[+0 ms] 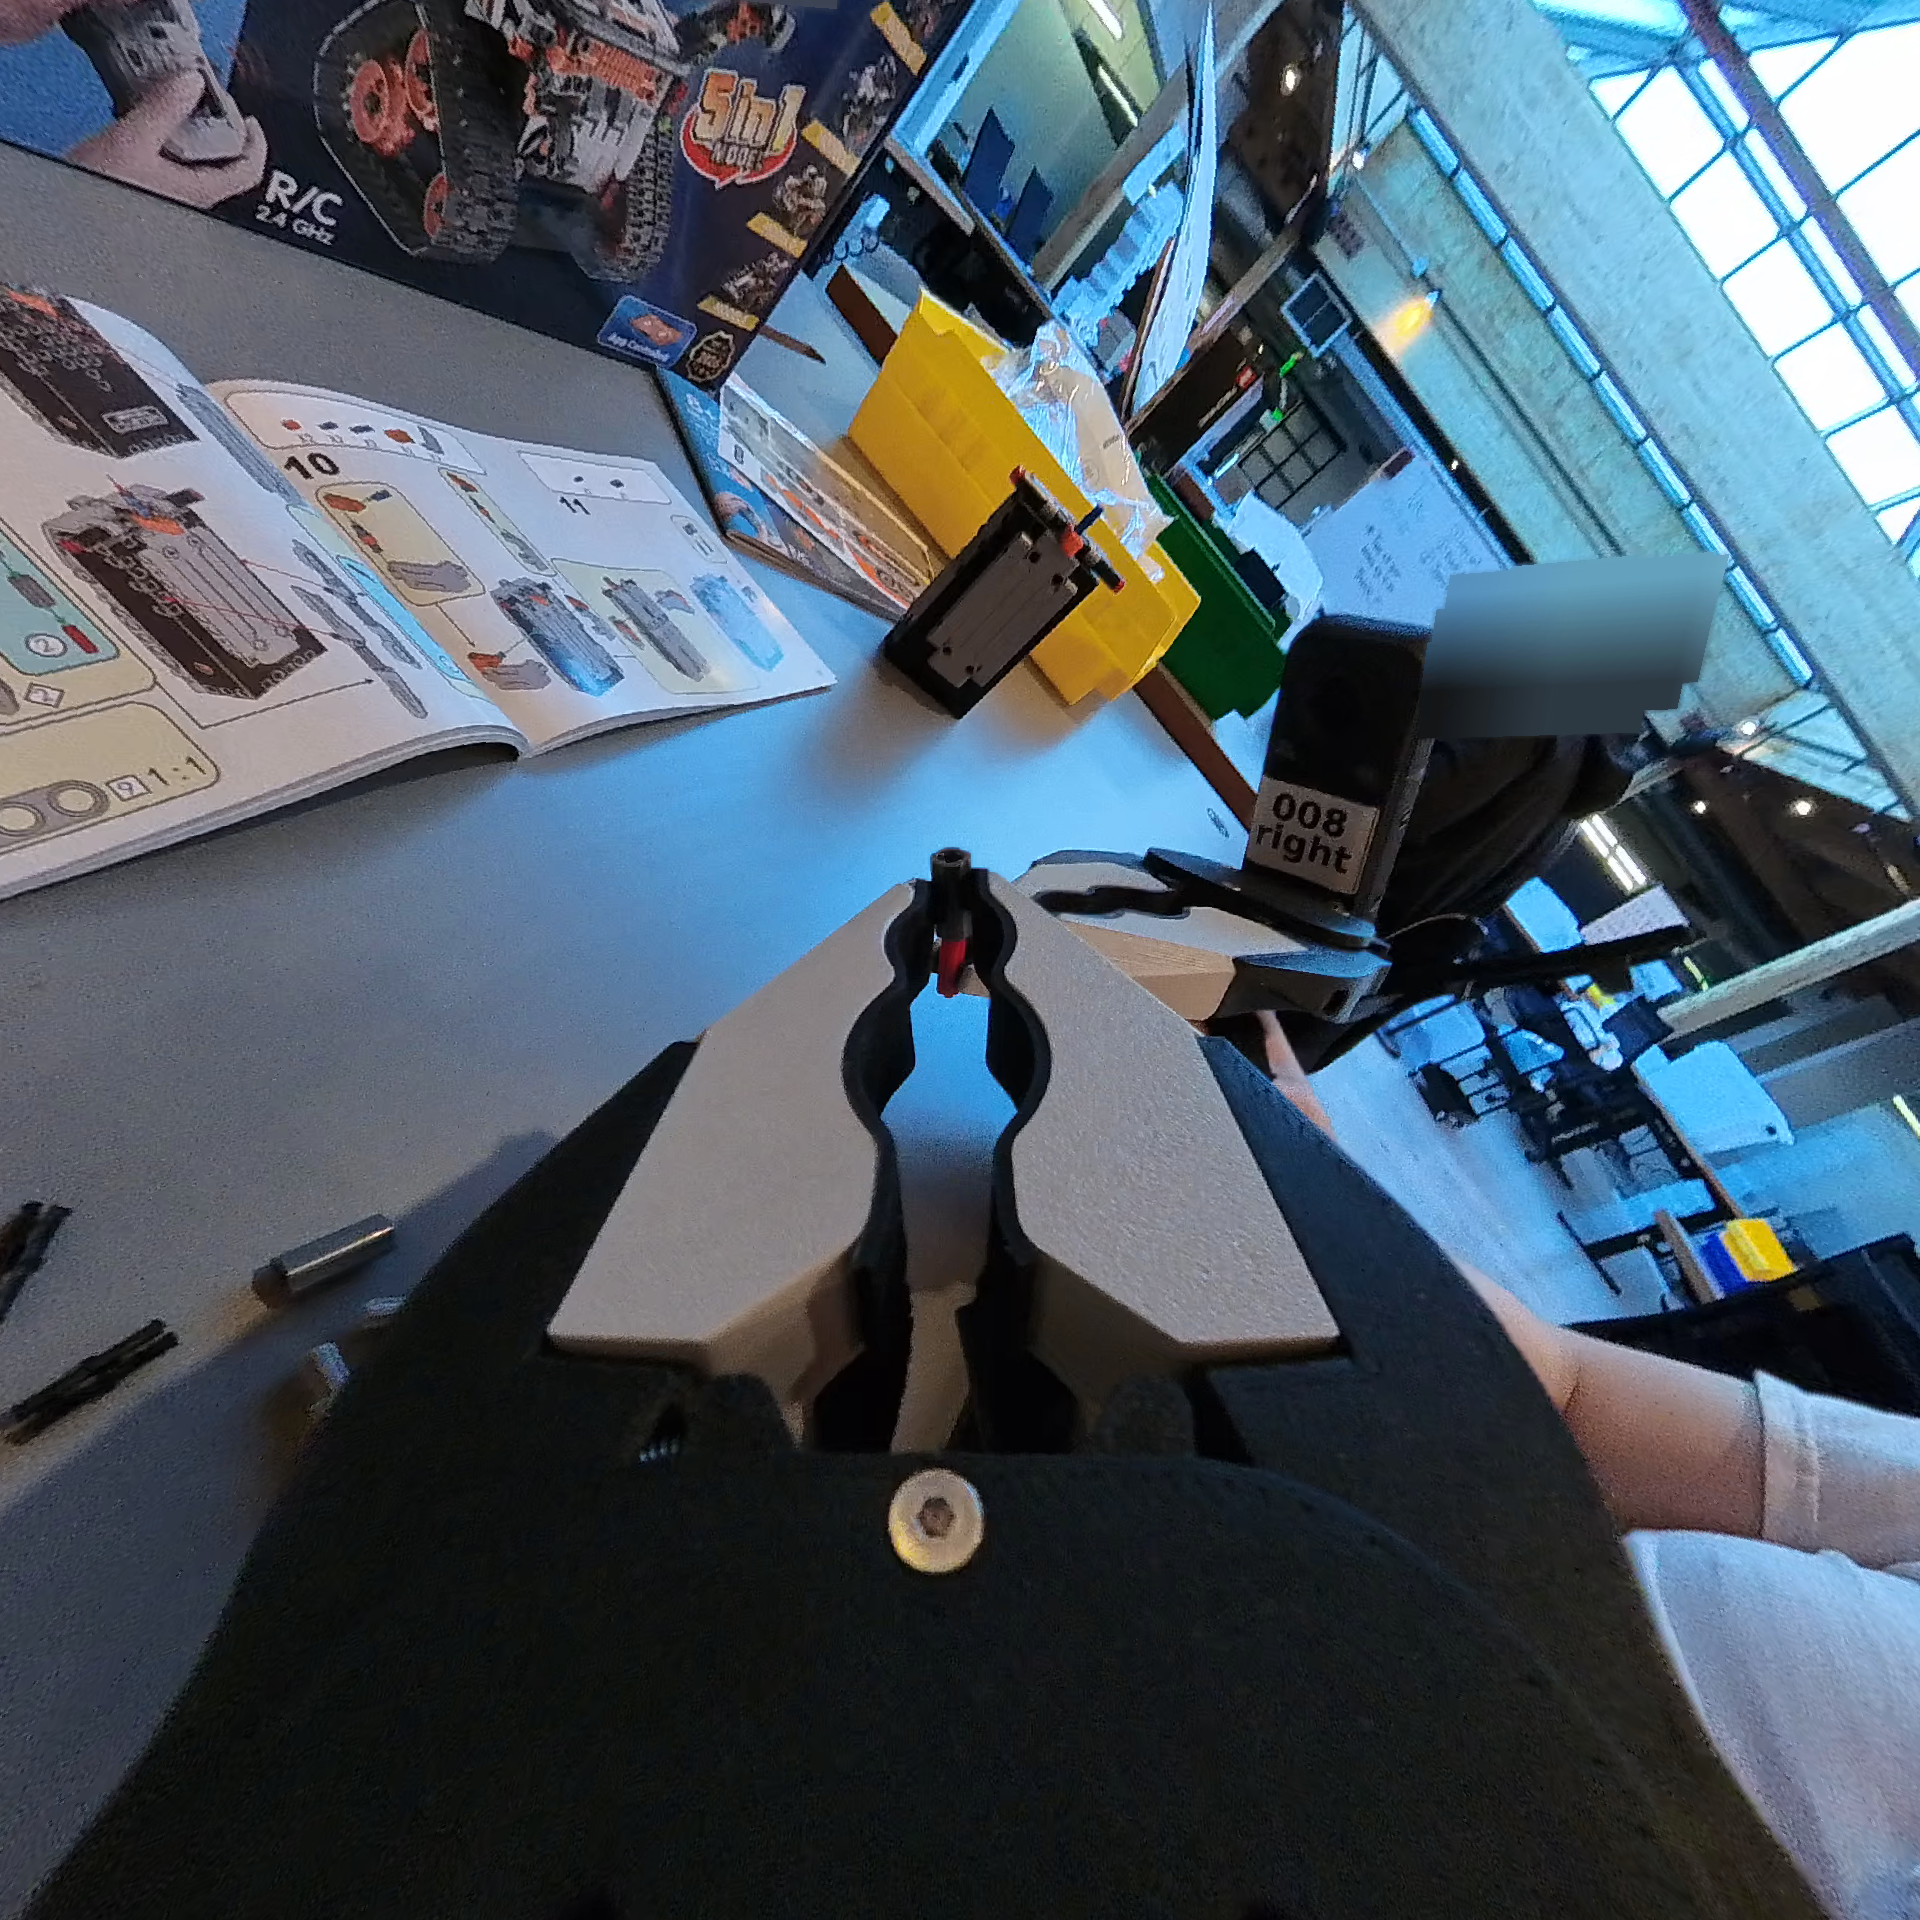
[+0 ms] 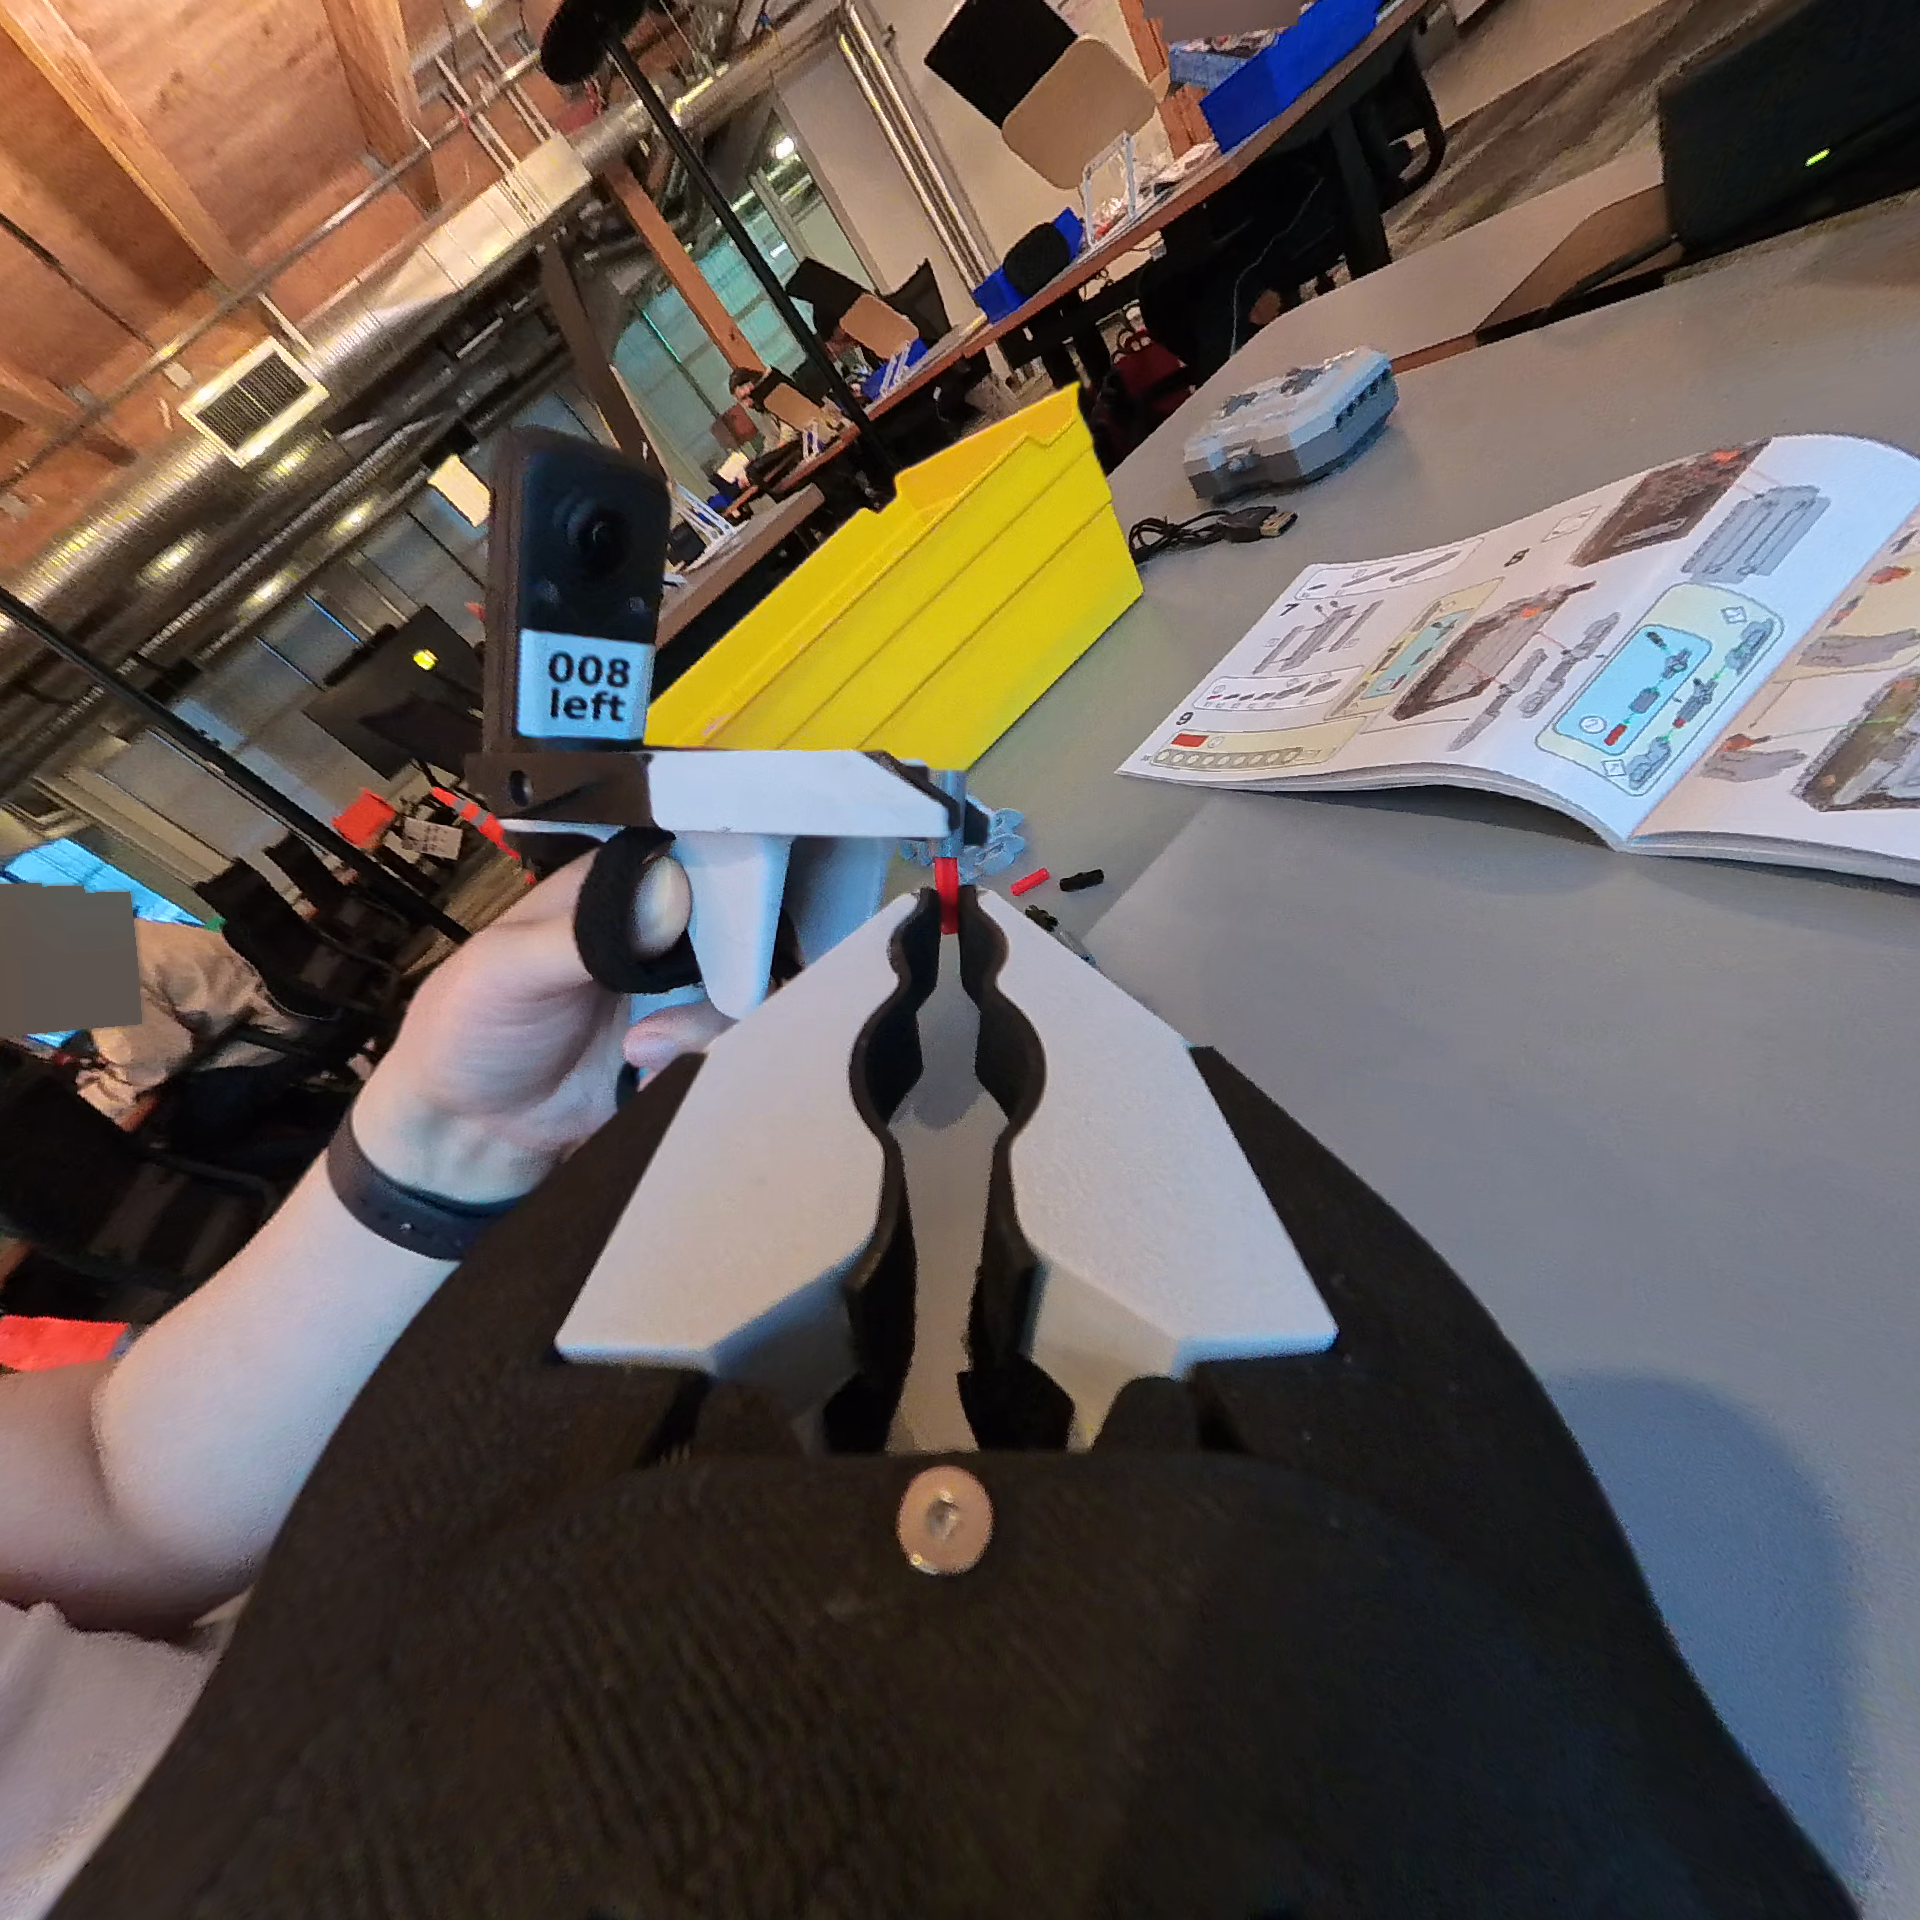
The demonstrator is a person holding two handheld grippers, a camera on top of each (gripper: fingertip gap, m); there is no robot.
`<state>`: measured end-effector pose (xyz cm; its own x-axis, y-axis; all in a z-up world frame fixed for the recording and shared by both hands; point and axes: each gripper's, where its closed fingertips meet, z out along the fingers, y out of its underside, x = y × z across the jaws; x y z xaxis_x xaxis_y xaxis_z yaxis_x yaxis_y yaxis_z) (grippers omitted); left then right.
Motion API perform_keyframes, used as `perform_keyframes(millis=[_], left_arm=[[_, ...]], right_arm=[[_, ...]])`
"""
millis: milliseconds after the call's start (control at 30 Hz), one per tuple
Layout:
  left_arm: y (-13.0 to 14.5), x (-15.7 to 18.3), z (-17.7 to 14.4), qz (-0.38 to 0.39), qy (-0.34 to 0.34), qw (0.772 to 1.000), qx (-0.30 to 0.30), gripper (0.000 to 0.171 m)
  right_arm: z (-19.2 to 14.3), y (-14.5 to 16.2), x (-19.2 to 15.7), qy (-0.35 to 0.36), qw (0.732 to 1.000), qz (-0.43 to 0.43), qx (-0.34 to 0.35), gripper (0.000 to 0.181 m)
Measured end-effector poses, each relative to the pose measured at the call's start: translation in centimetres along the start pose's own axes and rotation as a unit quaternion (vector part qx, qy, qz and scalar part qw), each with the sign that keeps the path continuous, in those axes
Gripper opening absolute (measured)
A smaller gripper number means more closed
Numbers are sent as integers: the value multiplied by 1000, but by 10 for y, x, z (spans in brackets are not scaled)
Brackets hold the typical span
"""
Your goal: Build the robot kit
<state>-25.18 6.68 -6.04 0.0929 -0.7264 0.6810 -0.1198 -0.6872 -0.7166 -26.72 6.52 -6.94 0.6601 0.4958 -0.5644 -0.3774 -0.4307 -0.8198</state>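
Left gripper (image 1: 951, 902): jaws pinched on a small dark pin (image 1: 949, 878) with a red axle (image 1: 948, 961) joined to its rear, held above the grey desk (image 1: 582, 935), with loose black pins (image 1: 88, 1377) and a grey sleeve (image 1: 324, 1257) lying to its left beside the open instruction booklet (image 1: 343, 582). Right gripper (image 2: 948, 914): jaws pressed onto the same red axle, tip to tip with the left gripper, yellow bin (image 2: 935, 613) behind; best handled with both grips firm and the two parts kept on one straight line, no twisting
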Motion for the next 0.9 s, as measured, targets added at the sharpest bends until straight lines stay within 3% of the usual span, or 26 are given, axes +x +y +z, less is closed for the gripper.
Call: perform_keyframes(millis=[533, 900], left_arm=[[6, 1, -7, 33, 7, 997, -66, 4], [0, 5, -1, 63, 6, 998, -20, 4]], right_arm=[[4, 5, -5, -8, 1000, -16, -17, 1], [-1, -2, -3, -27, 999, 29, 7, 1]])
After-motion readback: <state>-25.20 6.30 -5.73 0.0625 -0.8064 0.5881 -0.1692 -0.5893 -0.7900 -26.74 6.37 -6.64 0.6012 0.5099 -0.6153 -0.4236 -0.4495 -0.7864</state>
